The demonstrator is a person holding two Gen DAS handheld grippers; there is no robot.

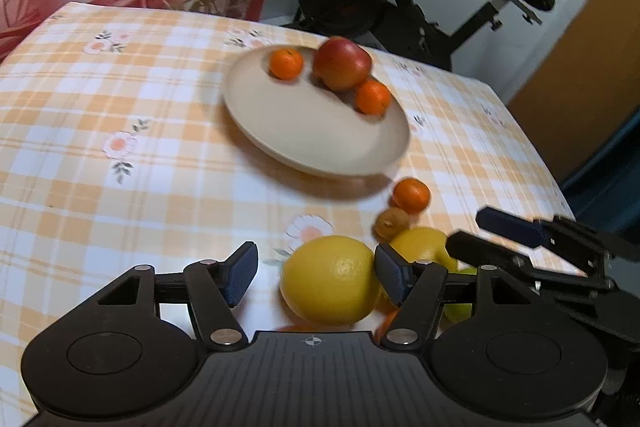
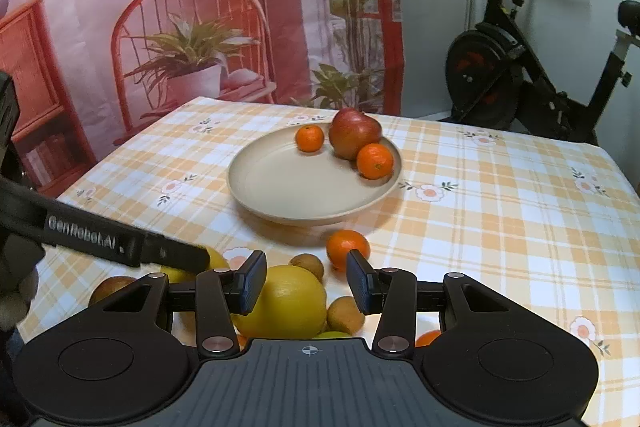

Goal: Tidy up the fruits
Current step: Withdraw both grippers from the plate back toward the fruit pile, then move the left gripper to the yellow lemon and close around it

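Fruits crowd the lower frame, awaiting the plate [image 1: 316, 143]; left hand-held gripper [image 1: 316, 277] gapes beside a lemon [image 1: 330, 279], right hand-held gripper [image 2: 306, 283] hovers empty, unclenched.

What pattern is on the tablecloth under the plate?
Orange-and-white plaid with small flower prints on the tablecloth, clearest in the right wrist view.

Beige round plate [image 2: 280, 195] on the checked cloth, red apple [image 2: 354, 138] at its far rim, two small oranges [image 2: 309, 138] flanking the apple, third orange [image 2: 345, 247], brown kiwis [image 2: 307, 265] and large yellow lemons [image 2: 286, 303] clustered in front of the plate
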